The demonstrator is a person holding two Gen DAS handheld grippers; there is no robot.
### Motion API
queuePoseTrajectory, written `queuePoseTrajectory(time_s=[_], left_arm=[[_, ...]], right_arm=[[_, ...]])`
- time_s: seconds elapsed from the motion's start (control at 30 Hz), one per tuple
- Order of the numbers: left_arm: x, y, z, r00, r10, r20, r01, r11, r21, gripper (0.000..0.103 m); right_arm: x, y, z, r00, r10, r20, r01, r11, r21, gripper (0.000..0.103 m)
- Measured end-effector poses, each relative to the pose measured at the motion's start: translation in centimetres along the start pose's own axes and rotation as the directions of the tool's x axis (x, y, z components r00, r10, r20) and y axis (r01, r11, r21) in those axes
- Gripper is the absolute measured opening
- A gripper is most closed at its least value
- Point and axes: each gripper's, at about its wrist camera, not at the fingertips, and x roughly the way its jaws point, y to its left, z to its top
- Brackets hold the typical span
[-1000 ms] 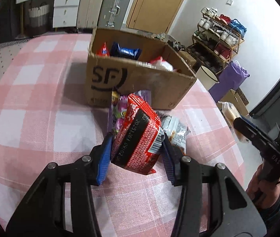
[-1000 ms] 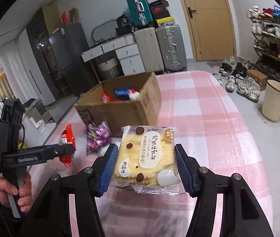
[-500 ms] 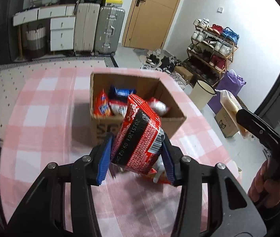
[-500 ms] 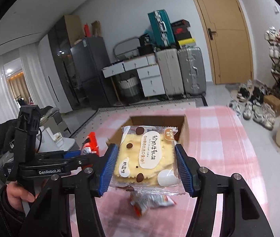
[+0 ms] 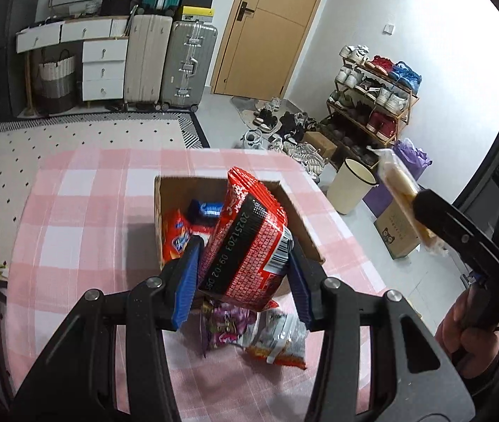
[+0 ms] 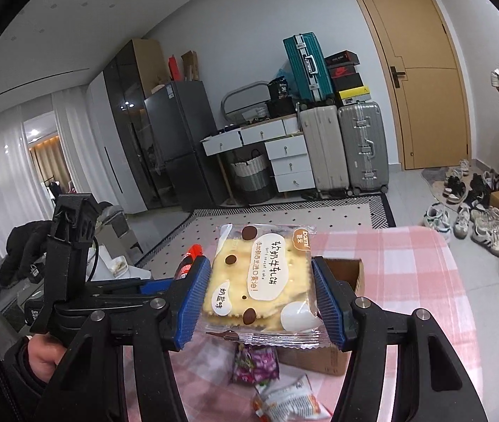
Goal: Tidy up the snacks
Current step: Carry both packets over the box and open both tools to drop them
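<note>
Over the pink-checked surface (image 5: pixel 84 211), both grippers sit higher than a second ago: the cardboard box (image 5: pixel 305 225), seen side-on with its printed logo then, now shows its open top from above, and far more of the room's floor is in view.

Left side: left gripper (image 5: pixel 244 277) is clamped on a red snack bag (image 5: pixel 249 246), blue pads pressed against both its sides; grip unchanged from the earlier frame. Bag is red and black, crinkled, with a printed date and a barcode, and hangs over the box's near edge. It hides much of the box interior; a red packet (image 5: pixel 175 239) and a blue packet (image 5: pixel 205 209) show inside. Below the bag, on the surface just in front of the box, lie a purple packet (image 5: pixel 226 323) and a white-and-orange packet (image 5: pixel 281 341), partly covered by the gripper.

Right side: right gripper (image 6: pixel 261 297) is closed on a yellow cracker pack (image 6: pixel 261 277), pads on both edges, same hold as before. Clear wrapper, pale crackers, white label with brown dots, lying flat and face-up. It blocks most of the box in the right wrist view. The left gripper's bag shows there only as a red tip.
</note>
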Motion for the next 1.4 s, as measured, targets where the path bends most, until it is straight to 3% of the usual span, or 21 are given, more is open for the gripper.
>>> queuePoseTrajectory(time_s=[0.23,0.53,1.07,1.1,1.17,1.27,1.4], left_arm=[[0.3,-0.4,3.3,1.0,0.004,0.005,-0.004,1.0,0.016,0.044],[3.6,0.2,6.6,0.999,0.012,-0.038,-0.012,1.0,0.01,0.044],[10.5,2.1,6.4,0.992,-0.014,-0.123,0.011,1.0,-0.025,0.044],[10.9,2.2,6.4,0.992,-0.012,-0.129,0.008,1.0,-0.03,0.045],[11.6,2.5,6.3,0.988,-0.006,-0.157,0.0,0.999,-0.037,0.061],[11.6,2.8,5.9,0.988,0.017,-0.153,-0.02,1.0,-0.016,0.065],[11.1,3.1,5.8,0.99,0.025,-0.141,-0.029,0.999,-0.021,0.065]], right_arm=[[2.5,-1.2,2.5,1.0,0.006,-0.012,-0.006,1.0,0.002,0.059],[6.1,-3.4,3.8,0.999,0.008,-0.045,-0.008,1.0,0.013,0.059],[12.3,-5.8,2.2,0.992,0.022,-0.125,-0.015,0.998,0.057,0.059],[13.0,-5.8,2.1,0.99,0.029,-0.14,-0.02,0.998,0.062,0.059],[13.8,-6.1,1.8,0.986,0.042,-0.16,-0.03,0.997,0.075,0.06],[14.4,-6.3,1.5,0.986,0.051,-0.161,-0.039,0.996,0.075,0.067],[13.9,-6.4,1.4,0.99,0.036,-0.14,-0.026,0.997,0.067,0.067]])
